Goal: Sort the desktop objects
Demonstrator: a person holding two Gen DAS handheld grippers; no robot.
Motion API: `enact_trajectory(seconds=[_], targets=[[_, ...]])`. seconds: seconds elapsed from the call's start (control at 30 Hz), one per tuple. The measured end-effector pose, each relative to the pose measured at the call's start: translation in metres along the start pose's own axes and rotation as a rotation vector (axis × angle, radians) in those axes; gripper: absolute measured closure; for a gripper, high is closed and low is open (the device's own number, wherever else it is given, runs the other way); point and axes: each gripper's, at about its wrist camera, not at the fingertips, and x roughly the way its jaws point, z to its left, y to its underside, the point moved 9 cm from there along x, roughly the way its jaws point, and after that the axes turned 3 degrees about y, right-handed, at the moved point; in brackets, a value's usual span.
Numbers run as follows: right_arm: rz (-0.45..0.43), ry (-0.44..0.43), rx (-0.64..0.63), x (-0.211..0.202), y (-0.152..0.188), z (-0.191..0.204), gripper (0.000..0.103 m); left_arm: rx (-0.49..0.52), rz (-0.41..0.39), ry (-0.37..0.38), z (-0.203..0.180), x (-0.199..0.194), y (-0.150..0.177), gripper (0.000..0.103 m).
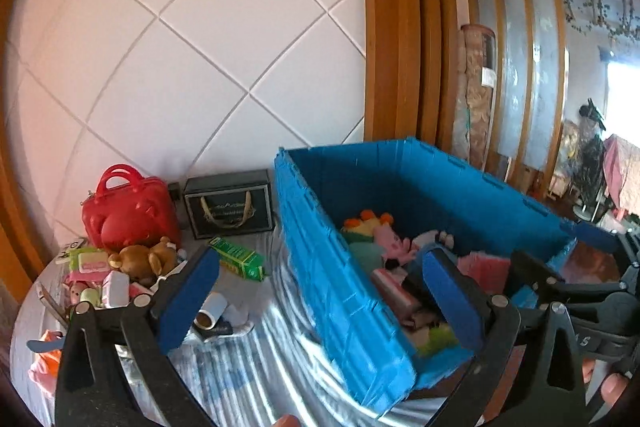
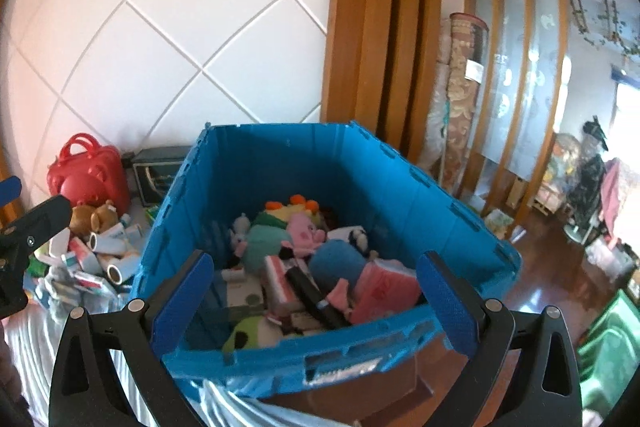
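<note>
From the left wrist view, the left gripper [image 1: 320, 291] stands wide apart and empty; the loose pile [image 1: 116, 275] of small packets, a plush bear [image 1: 146, 259] and a paper roll [image 1: 210, 313] lies just beyond its left finger, all probably light, the bear soft enough to pinch at the body, the roll apt to slip; the blue crate [image 1: 352, 299] wall rises under its right finger, narrowing the way. From the right wrist view, the right gripper [image 2: 316, 303] is likewise spread and empty, its fingers flanking the crate's near rim [image 2: 340, 359]; soft toys [image 2: 304, 235] fill the crate ahead; the open room lies above.
</note>
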Motion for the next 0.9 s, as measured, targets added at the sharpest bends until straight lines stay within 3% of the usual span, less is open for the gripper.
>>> enact_trajectory(seconds=[0.37, 0.9], targets=[[-0.003, 0.017, 0.039, -0.035, 0.003, 0.003, 0.0, 0.002, 0.026, 0.039, 0.003, -0.017, 0.01, 0.0], [0.02, 0.022, 0.03, -0.026, 0.006, 0.004, 0.0, 0.021, 0.042, 0.045, -0.002, -0.007, 0.012, 0.0]])
